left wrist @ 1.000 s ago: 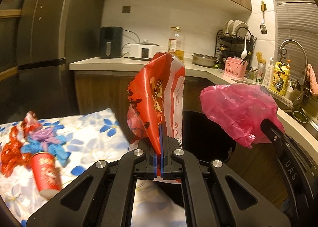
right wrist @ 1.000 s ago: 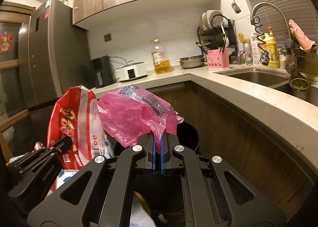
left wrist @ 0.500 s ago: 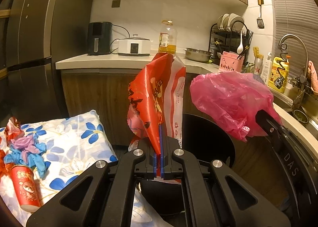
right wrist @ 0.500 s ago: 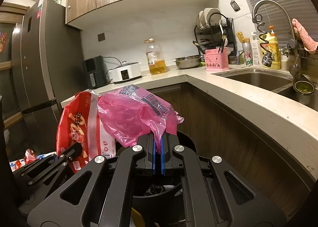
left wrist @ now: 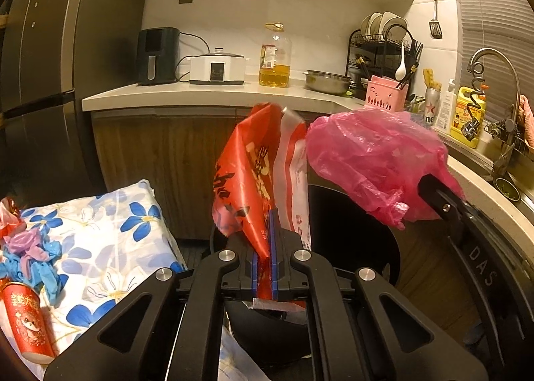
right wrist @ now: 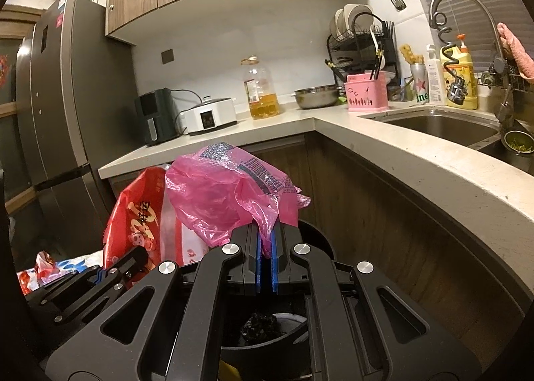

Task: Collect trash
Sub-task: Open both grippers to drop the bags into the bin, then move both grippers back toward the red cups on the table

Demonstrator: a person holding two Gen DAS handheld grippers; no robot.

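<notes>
Item 1, left tongs (left wrist: 265, 241): blue pads are pressing together on the lower edge of a red printed wrapper (left wrist: 248, 174), which is standing upright above the jaws.

Item 2, right tongs (right wrist: 266, 247): pads are pinching a fold of a crumpled pink plastic bag (right wrist: 227, 194); the bulk of it is billowing up and to the left, just beside the red wrapper.

Item 3, black bin (left wrist: 353, 224): it is sitting below and ahead of both tongs, against the wooden cabinet front; dark refuse is already showing inside in the right view.

Item 4, remaining litter: a red paper cup (left wrist: 28, 324) and a tangle of blue and purple gloves (left wrist: 30, 257) are lying on the flower-print cloth (left wrist: 110, 231) over the desk at left, not yet collected.

Risks, as judged: both pieces are light film, so on release they are likely drifting or clinging to the pads instead of dropping. The two are crowding each other and may tangle. Letting go short of the rim would be sending either one to the floor.
</notes>
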